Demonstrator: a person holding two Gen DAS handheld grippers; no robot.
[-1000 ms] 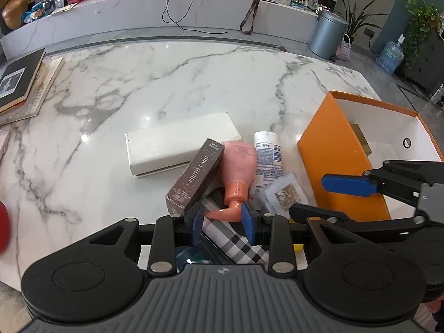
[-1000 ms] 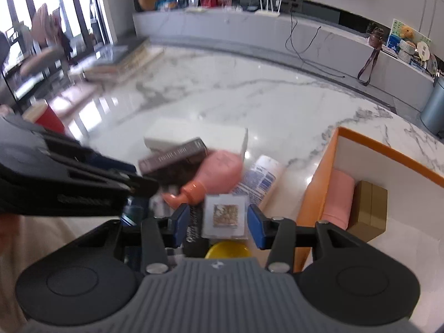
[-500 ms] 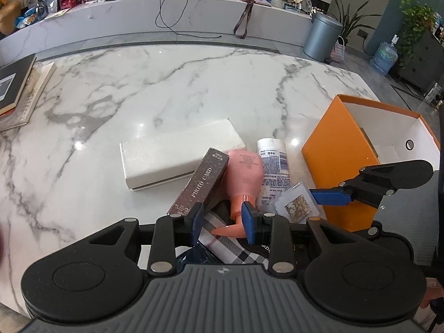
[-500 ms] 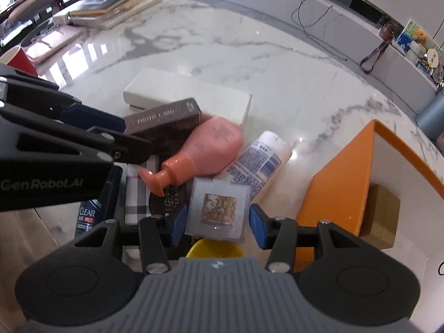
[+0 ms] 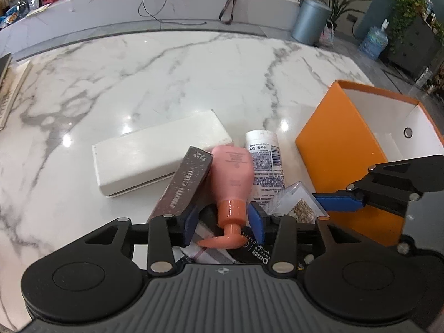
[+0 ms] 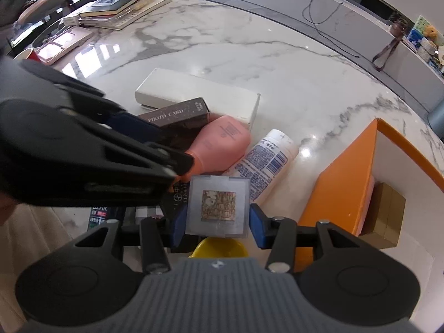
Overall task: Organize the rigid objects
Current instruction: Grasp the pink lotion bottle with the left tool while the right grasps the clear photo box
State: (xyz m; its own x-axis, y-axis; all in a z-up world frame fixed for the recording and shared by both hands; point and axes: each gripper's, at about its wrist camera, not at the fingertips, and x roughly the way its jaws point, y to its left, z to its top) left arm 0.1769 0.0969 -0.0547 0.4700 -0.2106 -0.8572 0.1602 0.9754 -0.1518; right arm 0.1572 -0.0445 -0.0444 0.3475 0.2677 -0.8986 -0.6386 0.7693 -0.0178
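Note:
A pile lies on the marble table (image 5: 166,77): a pink pump bottle (image 5: 231,172), a brown PHOTO CARD box (image 5: 186,183), a long white box (image 5: 158,152) and a white tube (image 5: 265,161). My left gripper (image 5: 224,222) straddles the pump's orange neck. Its jaws are opening and the pads stand clear of the neck. A clear square case (image 6: 217,205) with a mosaic picture sits between the pads of my right gripper (image 6: 217,227), which meet its two edges. The same case (image 5: 297,202) shows tilted beside the right gripper's blue finger (image 5: 338,202).
An orange box (image 5: 341,149) with white inside stands at the right, holding a gold box (image 6: 385,213) and a pink item. Under the pile lie a checked packet (image 5: 205,249), a yellow thing (image 6: 219,245) and a CLEAR bottle (image 6: 98,213). Books (image 6: 119,0) lie at the far left.
My left gripper has come lower over the pile and its jaws have widened around the pump's neck. My right gripper has sunk onto the clear case, which now fills the gap between its pads.

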